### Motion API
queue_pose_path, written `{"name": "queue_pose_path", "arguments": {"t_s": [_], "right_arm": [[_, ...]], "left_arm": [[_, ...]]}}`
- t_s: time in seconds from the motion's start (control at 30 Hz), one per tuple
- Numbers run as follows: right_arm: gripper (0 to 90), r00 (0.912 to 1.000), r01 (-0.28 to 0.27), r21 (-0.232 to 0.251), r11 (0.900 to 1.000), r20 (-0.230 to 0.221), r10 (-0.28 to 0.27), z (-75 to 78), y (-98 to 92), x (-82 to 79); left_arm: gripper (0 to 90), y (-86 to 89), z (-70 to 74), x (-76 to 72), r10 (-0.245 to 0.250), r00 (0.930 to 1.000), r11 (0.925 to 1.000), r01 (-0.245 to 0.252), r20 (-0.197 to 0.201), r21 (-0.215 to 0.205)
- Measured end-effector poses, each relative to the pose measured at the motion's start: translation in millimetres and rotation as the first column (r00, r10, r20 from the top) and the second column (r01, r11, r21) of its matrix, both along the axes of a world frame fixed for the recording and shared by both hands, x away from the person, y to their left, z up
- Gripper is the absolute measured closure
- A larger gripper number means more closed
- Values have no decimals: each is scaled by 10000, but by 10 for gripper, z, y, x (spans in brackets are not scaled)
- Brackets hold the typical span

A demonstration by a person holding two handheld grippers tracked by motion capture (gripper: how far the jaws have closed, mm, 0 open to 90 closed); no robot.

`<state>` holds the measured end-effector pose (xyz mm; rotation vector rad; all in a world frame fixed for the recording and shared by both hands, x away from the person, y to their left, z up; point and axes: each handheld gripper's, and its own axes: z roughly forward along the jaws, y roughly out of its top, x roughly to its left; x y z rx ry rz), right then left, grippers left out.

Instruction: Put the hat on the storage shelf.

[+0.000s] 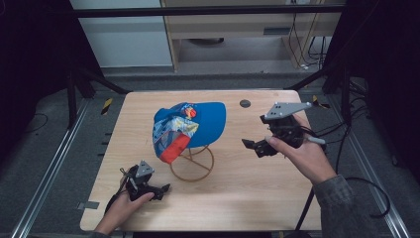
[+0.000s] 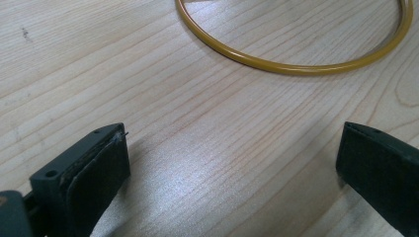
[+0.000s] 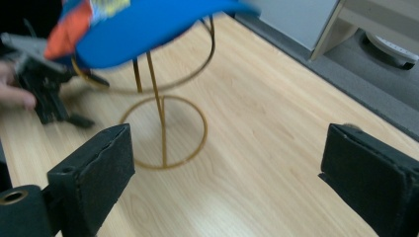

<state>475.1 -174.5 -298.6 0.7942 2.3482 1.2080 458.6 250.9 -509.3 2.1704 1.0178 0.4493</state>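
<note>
Both grippers, left point(image 1: 161, 189) and right point(image 1: 250, 145), spread empty; cap point(image 1: 190, 126) on wire stand point(image 1: 192, 163) probably best pinched by brim

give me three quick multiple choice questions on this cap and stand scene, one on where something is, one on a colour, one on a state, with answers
1. Where is the cap?
A. Flat on the table
B. On top of the wire stand
C. Held in the right hand-held gripper

2. What colour is the wire stand?
A. Yellow-gold
B. Black
C. White

3. How do the jaws of the left hand-held gripper stand?
A. Shut on the cap
B. Shut on the stand's ring
C. Open, with bare table between them

Answers:
1. B, the cap sits on the stand above the table, clear of both grippers.
2. A, the base ring is yellow-gold in the left gripper view.
3. C, the left gripper view has its jaws wide apart over bare wood, short of the ring.
</note>
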Motion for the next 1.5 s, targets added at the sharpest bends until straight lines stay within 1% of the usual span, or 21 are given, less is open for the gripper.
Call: {"name": "queue_pose_path", "arguments": {"t_s": [0.03, 0.07, 0.1, 0.13, 0.27, 0.37, 0.4, 0.43, 0.47, 0.5, 0.53, 0.57, 0.6, 0.73, 0.83, 0.87, 0.9, 1.2, 1.27, 1.5], "right_arm": [[64, 10000, 66, -55, 10000, 6, -66, -33, -6, -6], [66, 9998, 199, -151, 9997, 51, -198, -115, -20, -18], [66, 9998, 199, -151, 9997, 51, -198, -115, -20, -18], [71, 9995, 302, -172, 9994, 53, -301, -156, -27, -22], [85, 9978, 654, -513, 9965, 105, -649, -345, -68, -28], [90, 9970, 776, -542, 9955, 9, -777, -479, -114, -27], [91, 9962, 872, -597, 9944, 15, -873, -578, -146, -33], [91, 9962, 872, -597, 9944, 15, -873, -578, -146, -33], [91, 9960, 892, -627, 9940, 30, -892, -627, -163, -37], [92, 9955, 945, -643, 9934, 2, -947, -673, -180, -41], [93, 9946, 1033, -620, 9927, -45, -1038, -776, -216, -50], [93, 9946, 1033, -620, 9927, -45, -1038, -776, -216, -50], [93, 9946, 1030, -625, 9927, -87, -1038, -809, -228, -51], [98, 9924, 1177, -638, 9910, -293, -1197, -982, -283, -65], [104, 9892, 1343, -681, 9886, -500, -1378, -1146, -338, -97], [104, 9892, 1343, -681, 9886, -500, -1378, -1146, -338, -97], [104, 9878, 1377, -682, 9881, -636, -1421, -1211, -365, -117], [103, 9835, 1498, -473, 9876, -951, -1537, -1459, -456, -192], [103, 9816, 1545, -442, 9870, -1068, -1584, -1500, -462, -201], [103, 9790, 1542, -363, 9874, -1290, -1577, -1649, -447, -209]], "left_arm": [[0, 0, 0, 0, 0, 10000, 10000, 0, -1, 2], [0, 0, 0, 0, -1, 10000, 10000, 1, -2, 1], [0, 0, 0, 0, -1, 10000, 10000, 1, -2, 1], [0, 0, 0, 0, 1, 10000, 10000, -1, -1, -2], [0, 0, 0, 0, 0, 10000, 10000, 0, -3, -2], [0, 0, 0, 0, 1, 10000, 10000, -1, -1, -1], [0, 0, 0, 0, 0, 10000, 10000, 0, -2, 1], [0, 0, 0, 0, 0, 10000, 10000, 0, -2, 1], [0, 0, 0, 0, 4, 10000, 10000, -4, 0, 0], [0, 0, 0, 0, 3, 10000, 10000, -3, -2, -3], [0, 0, 0, 0, 3, 10000, 10000, -3, 1, -2], [0, 0, 0, 0, 0, 10000, 10000, 0, -2, 1], [0, 0, 0, 0, 3, 10000, 10000, -3, -3, -2], [0, 2, 1, 0, -19, 10000, 10000, 19, -10, 21], [0, 1, 1, 0, -15, 10000, 10000, 15, -12, 13], [0, 1, 1, 0, -15, 10000, 10000, 15, -12, 13], [0, 1, 1, 0, -14, 10000, 10000, 14, -13, 13], [0, 1, 1, 0, -11, 10000, 10000, 11, -13, 11], [0, 1, 1, -1, -11, 10000, 10000, 11, -15, 10], [0, 1, 1, 0, -17, 10000, 10000, 17, -11, 16]]}}
